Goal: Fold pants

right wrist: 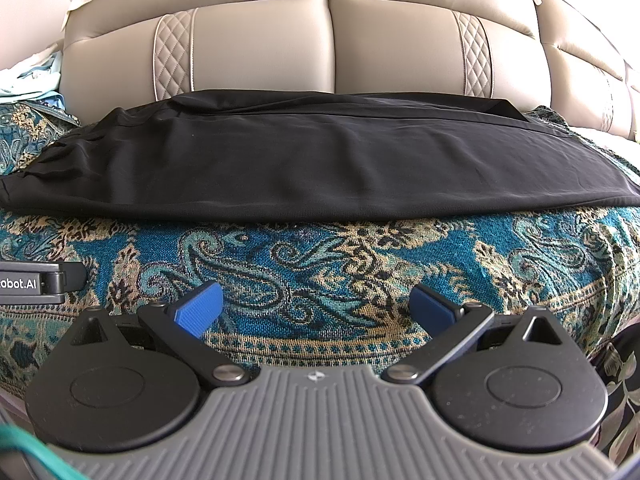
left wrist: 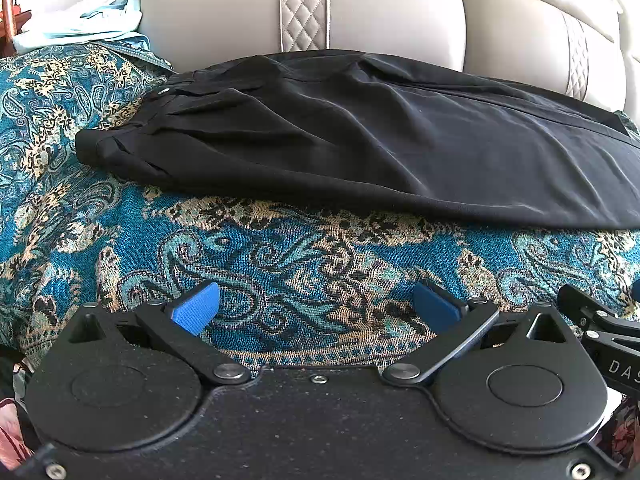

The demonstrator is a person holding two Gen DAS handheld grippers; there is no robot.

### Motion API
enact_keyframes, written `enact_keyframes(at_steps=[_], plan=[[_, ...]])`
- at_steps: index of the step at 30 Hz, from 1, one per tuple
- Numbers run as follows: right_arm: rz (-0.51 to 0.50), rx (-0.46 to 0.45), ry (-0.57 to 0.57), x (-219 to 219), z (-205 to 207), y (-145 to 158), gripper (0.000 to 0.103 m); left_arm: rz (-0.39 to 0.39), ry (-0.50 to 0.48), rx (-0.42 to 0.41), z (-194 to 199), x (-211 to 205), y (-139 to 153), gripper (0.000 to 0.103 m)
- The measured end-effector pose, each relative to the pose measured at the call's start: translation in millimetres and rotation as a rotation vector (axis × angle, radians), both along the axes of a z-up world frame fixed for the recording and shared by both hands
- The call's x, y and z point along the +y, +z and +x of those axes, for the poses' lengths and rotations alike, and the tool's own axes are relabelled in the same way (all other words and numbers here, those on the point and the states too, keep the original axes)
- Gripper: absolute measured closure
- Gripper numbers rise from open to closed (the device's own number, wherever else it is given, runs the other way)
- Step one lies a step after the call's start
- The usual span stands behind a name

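Black pants (left wrist: 360,136) lie flat across a sofa seat covered by a teal paisley throw (left wrist: 280,256), folded lengthwise with one leg on the other. The waistband with a button is at the left in the left wrist view. In the right wrist view the pants (right wrist: 320,160) stretch from left to right, with the leg ends at the right. My left gripper (left wrist: 316,308) is open and empty, hovering over the throw in front of the pants. My right gripper (right wrist: 316,308) is open and empty too, also short of the pants' near edge.
The beige leather sofa back (right wrist: 332,52) rises right behind the pants. Light blue cloth (left wrist: 84,20) is piled at the far left of the seat. The right gripper's body (left wrist: 608,328) shows at the right edge of the left wrist view.
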State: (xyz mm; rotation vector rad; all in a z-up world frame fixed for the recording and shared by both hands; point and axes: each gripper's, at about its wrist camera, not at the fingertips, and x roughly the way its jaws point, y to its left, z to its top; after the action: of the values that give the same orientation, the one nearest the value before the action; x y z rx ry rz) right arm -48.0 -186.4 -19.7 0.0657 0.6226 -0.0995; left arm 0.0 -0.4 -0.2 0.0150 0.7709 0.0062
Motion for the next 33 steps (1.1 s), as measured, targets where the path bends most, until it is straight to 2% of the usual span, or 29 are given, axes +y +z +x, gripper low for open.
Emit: enact_keyframes(at_steps=[15,18,20,25,30,33], plan=[[-0.006,-0.003,0.011,1,2,-2,0.0,-0.005,-0.012,0.003,2,1,0,0.0],[-0.022,-0.021,0.021,2,-2,-4,0.0,-0.044,-0.014,0.035,9,11,6,0.0],[-0.013,-0.015,0.027,0,-3,-4,0.0,-0.105,-0.006,0.017,10,26,15,0.0],[-0.005,0.024,0.048,-4,3,3,0.0,-0.226,0.106,-0.042,22,78,38,0.0],[0.016,0.006,0.03,-13,10,6,0.0,-0.301,0.267,-0.062,49,135,44,0.0],[0.039,-0.013,0.01,-21,14,7,0.0,-0.312,0.336,-0.067,65,160,41,0.002]])
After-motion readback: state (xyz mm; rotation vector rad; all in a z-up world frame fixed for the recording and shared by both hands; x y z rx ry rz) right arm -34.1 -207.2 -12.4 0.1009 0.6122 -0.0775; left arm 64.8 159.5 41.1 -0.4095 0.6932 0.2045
